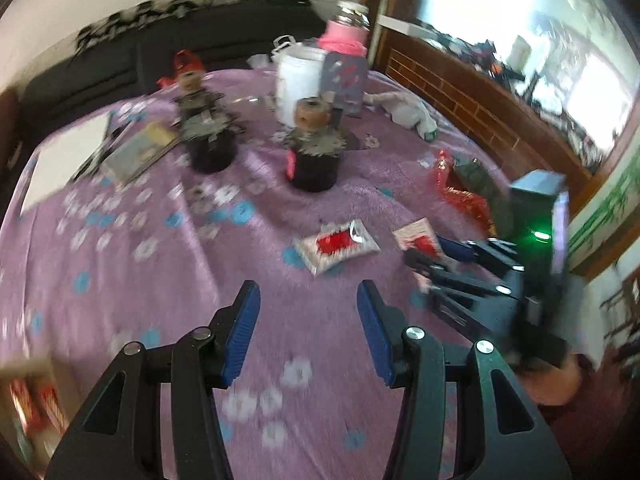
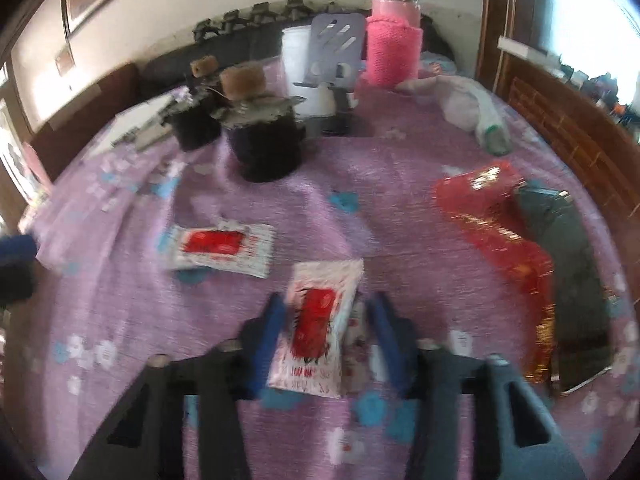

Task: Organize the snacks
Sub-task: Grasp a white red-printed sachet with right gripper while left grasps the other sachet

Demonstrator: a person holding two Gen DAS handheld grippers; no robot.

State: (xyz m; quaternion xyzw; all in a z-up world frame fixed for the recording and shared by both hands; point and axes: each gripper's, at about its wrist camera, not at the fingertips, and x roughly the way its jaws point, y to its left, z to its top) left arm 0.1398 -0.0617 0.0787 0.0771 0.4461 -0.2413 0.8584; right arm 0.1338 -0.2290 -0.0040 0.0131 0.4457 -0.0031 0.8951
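Two white snack packets with red labels lie on the purple flowered cloth. In the right wrist view one packet (image 2: 316, 332) lies between the blue fingers of my right gripper (image 2: 326, 320), which is open around it; the other packet (image 2: 220, 250) lies to the left. In the left wrist view my left gripper (image 1: 308, 300) is open and empty, short of a packet (image 1: 336, 246). The second packet (image 1: 416, 238) lies by my right gripper (image 1: 430, 254), at the right. A box holding red packets (image 1: 30, 404) shows at the lower left.
Two dark pots with dried plants (image 2: 264, 136) (image 1: 316, 156) stand mid-table. A white container (image 2: 304, 64), a pink-sleeved flask (image 2: 394, 40), a red foil bag (image 2: 496, 216), a dark case (image 2: 572, 280) and white cloth (image 2: 472, 108) lie beyond. Books (image 1: 136, 148) lie left.
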